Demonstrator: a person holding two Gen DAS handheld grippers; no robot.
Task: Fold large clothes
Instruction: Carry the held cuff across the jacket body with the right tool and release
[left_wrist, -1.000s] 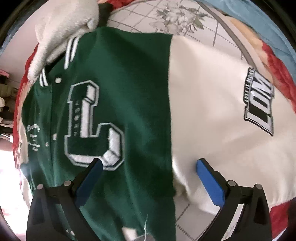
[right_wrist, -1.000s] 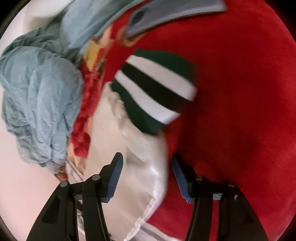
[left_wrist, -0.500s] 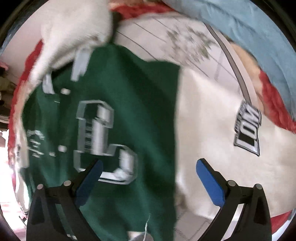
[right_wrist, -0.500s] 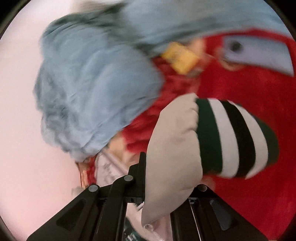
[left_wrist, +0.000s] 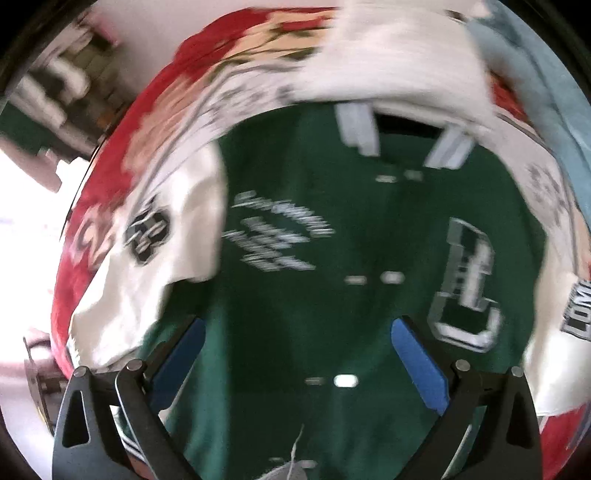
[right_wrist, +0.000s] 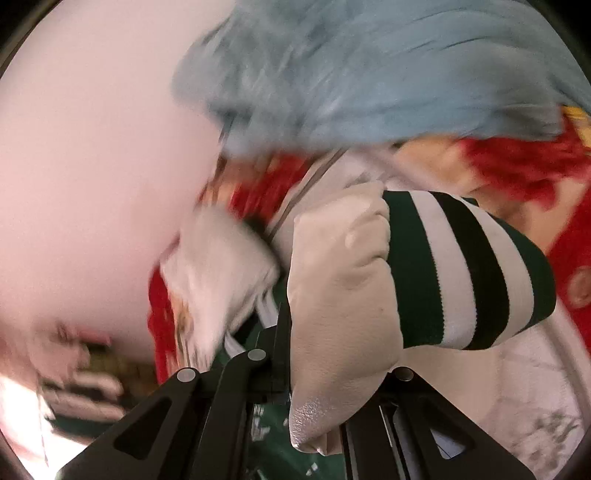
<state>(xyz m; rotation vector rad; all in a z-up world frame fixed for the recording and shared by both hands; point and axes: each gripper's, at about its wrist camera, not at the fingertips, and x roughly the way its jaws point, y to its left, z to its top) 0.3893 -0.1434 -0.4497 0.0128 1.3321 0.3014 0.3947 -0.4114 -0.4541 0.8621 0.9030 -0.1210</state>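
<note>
Lifted off the bed since a second ago: cream sleeve with green-and-white striped cuff (right_wrist: 461, 269), pinched in closed right gripper (right_wrist: 314, 332). Spread below wide-open, empty left gripper (left_wrist: 295, 354): green varsity jacket (left_wrist: 351, 236) on red floral blanket (left_wrist: 110, 177).

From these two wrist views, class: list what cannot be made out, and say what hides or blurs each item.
- Left wrist view: white script on the jacket's green front is unreadable from motion blur.
- Left wrist view: sleeve patch is cut by the frame edge.
- Right wrist view: right gripper pads are hidden by the cream sleeve.
- Right wrist view: the lower left corner is smeared.

The right gripper (right_wrist: 314, 391) clamps the jacket's cream sleeve (right_wrist: 340, 295) near its striped cuff (right_wrist: 461, 273).
</note>
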